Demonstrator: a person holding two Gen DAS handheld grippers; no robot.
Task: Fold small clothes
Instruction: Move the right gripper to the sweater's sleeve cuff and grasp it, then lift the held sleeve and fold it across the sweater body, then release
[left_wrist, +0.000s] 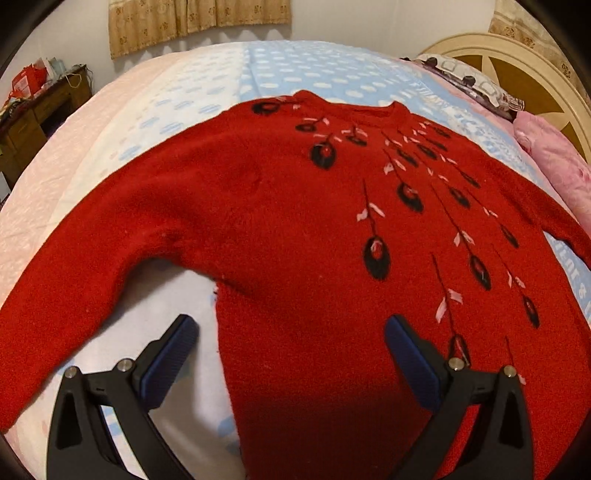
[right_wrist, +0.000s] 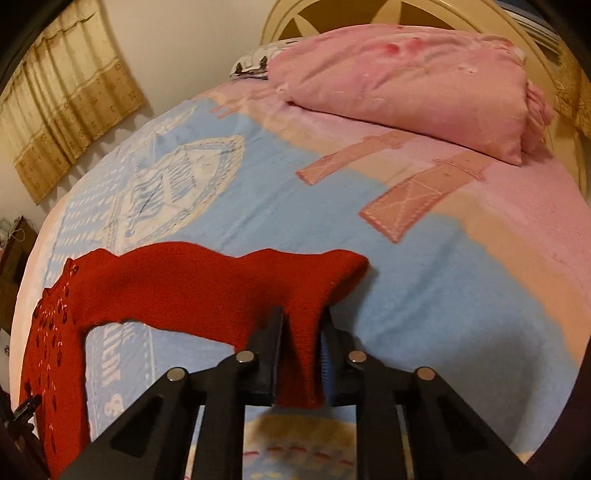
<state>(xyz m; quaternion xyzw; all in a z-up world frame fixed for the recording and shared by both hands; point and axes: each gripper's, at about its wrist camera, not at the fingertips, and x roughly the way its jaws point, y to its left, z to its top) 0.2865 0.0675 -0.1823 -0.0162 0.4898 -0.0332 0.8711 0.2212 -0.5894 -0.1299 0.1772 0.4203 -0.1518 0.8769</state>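
Note:
A red knitted sweater (left_wrist: 280, 229) with black and pink flower embroidery lies spread face up on the bed, neck at the far side, its left sleeve (left_wrist: 74, 273) stretched out to the left. My left gripper (left_wrist: 291, 332) is open and empty, hovering over the sweater's lower left side edge, one finger over the sheet and one over the red knit. In the right wrist view my right gripper (right_wrist: 301, 325) is shut on the end of the sweater's right sleeve (right_wrist: 207, 284), which is lifted off the bed; the sweater body (right_wrist: 55, 332) shows at the far left.
The bed has a blue, white and pink patterned sheet (right_wrist: 461, 295). A pink folded quilt (right_wrist: 406, 85) and a pillow (left_wrist: 465, 79) lie by the cream headboard (left_wrist: 517, 66). A wooden cabinet (left_wrist: 40, 110) stands left of the bed under beige curtains (left_wrist: 199, 18).

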